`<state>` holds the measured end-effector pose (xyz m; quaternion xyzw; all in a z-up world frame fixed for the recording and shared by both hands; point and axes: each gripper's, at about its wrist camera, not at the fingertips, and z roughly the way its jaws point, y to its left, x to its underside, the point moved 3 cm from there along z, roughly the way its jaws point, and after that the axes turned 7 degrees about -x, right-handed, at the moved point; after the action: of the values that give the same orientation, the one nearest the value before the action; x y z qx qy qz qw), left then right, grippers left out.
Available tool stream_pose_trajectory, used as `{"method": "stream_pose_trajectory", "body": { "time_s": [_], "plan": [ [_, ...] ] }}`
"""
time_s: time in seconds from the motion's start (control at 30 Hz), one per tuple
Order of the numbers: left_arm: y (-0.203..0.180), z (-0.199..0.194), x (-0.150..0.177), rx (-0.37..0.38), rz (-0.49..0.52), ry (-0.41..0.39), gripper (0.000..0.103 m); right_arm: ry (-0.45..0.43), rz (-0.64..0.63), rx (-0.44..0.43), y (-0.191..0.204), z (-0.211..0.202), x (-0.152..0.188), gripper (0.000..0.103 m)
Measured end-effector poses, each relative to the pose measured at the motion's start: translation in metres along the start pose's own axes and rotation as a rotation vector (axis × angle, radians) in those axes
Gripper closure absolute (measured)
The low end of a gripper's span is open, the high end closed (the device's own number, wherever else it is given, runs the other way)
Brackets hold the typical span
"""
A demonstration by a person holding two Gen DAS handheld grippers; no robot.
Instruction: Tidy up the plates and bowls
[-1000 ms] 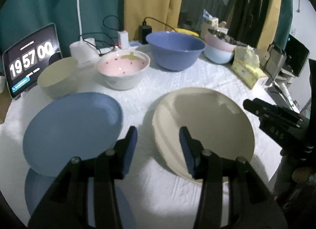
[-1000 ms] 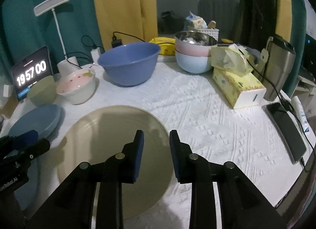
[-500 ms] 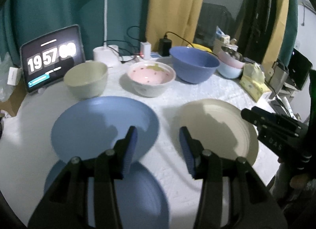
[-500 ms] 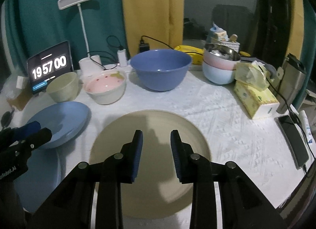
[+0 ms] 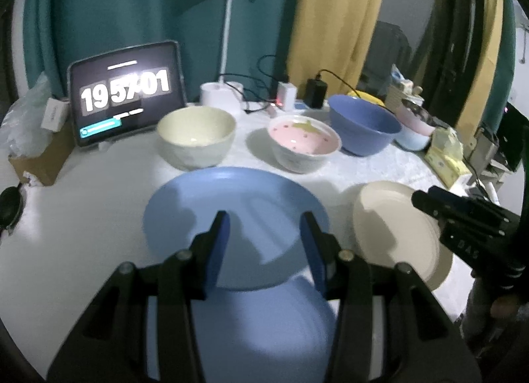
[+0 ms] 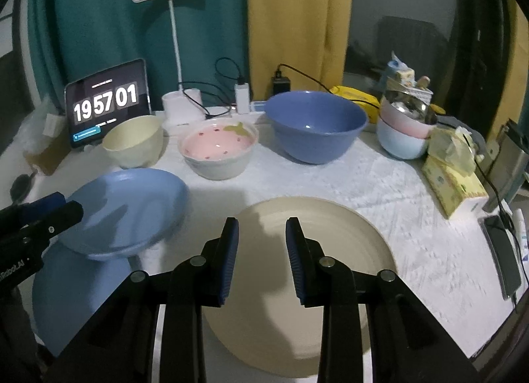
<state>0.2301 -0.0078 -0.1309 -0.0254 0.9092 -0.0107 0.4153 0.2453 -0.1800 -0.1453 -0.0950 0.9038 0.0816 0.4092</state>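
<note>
A blue plate (image 5: 231, 214) lies in front of my open, empty left gripper (image 5: 264, 237), overlapping a second blue plate (image 5: 258, 330) nearer me. A beige plate (image 5: 393, 227) lies to the right; in the right wrist view it (image 6: 330, 250) is under my open, empty right gripper (image 6: 261, 234). Behind stand a cream bowl (image 5: 196, 136), a pink strawberry bowl (image 5: 304, 143) and a big blue bowl (image 5: 362, 128). The left gripper shows at the left edge of the right wrist view (image 6: 43, 211), beside the blue plates (image 6: 129, 207).
A tablet clock (image 5: 125, 95), a desk lamp (image 5: 224, 52) and chargers stand at the back. Stacked pink and light blue bowls (image 6: 403, 128), a tissue box (image 6: 453, 178), a phone (image 6: 502, 250) and a steel cup sit at the right on the white tablecloth (image 6: 330, 178).
Both grippers have pulled back and up; the left one swung left, from over the beige plate to over the blue plates. Both stay open and empty.
</note>
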Motion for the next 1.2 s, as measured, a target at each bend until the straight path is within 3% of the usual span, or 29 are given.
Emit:
{"method": "stream_pose_trajectory", "body": {
  "time_s": [0.53, 1.2],
  "plan": [
    [0.082, 0.019, -0.001, -0.100, -0.100, 0.038, 0.057, 0.043, -0.039, -0.051, 0.045, 0.031, -0.012, 0.072],
    [0.101, 0.063, 0.007, -0.113, -0.126, 0.148, 0.057, 0.186, 0.019, -0.165, 0.066, 0.100, -0.007, 0.072]
  ]
}}
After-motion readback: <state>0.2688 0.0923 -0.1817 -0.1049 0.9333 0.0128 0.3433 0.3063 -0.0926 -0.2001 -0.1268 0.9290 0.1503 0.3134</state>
